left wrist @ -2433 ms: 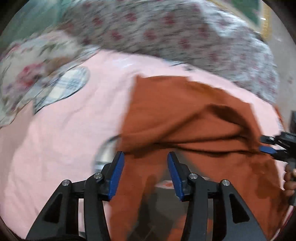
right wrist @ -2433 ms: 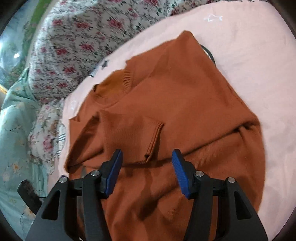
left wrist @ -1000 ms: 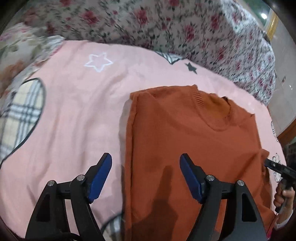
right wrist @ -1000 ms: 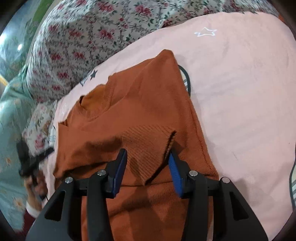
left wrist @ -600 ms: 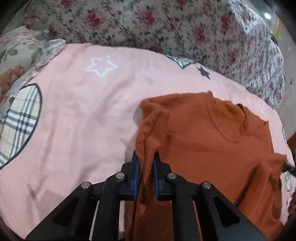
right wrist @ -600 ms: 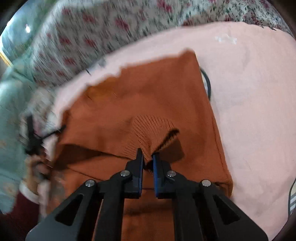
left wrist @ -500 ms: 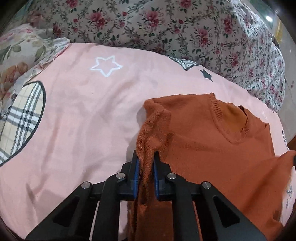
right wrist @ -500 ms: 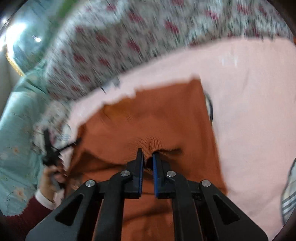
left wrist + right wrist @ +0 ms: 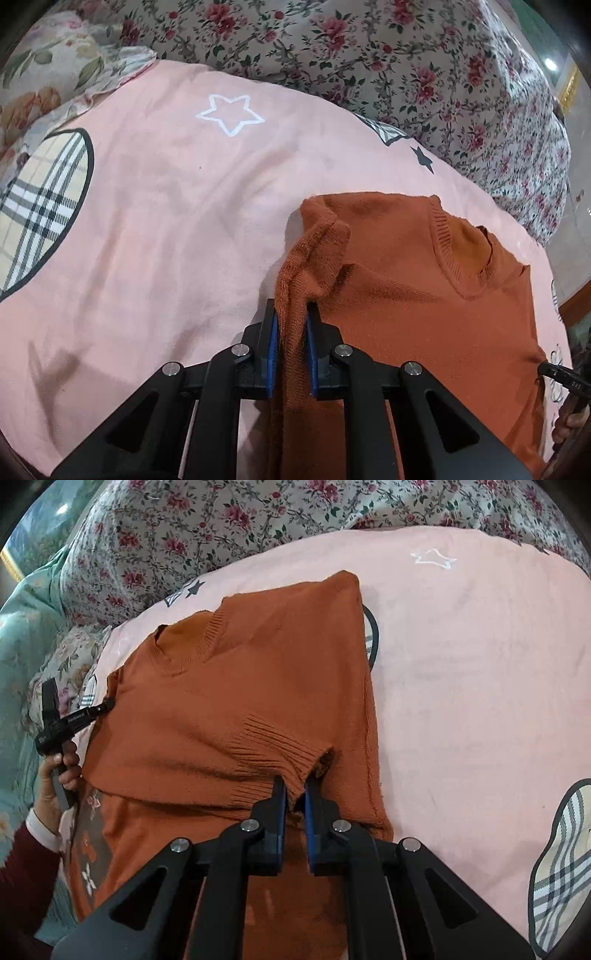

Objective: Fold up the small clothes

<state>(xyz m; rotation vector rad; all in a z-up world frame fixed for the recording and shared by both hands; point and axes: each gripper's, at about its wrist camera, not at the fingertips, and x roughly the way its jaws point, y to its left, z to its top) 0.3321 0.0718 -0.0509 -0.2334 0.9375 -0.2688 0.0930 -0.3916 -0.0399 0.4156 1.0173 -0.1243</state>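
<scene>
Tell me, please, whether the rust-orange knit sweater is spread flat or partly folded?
Partly folded. The rust-orange knit sweater has a ribbed cuff lying across its front, pinched by the right gripper; the left gripper clamps its bunched side edge.

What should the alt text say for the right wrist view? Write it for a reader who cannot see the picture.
The right gripper is shut on the ribbed sleeve cuff of a rust-orange knit sweater, which lies on a pink bedspread printed with stars. At the left edge, the left gripper meets the sweater's other side, with a floral quilt behind.
</scene>
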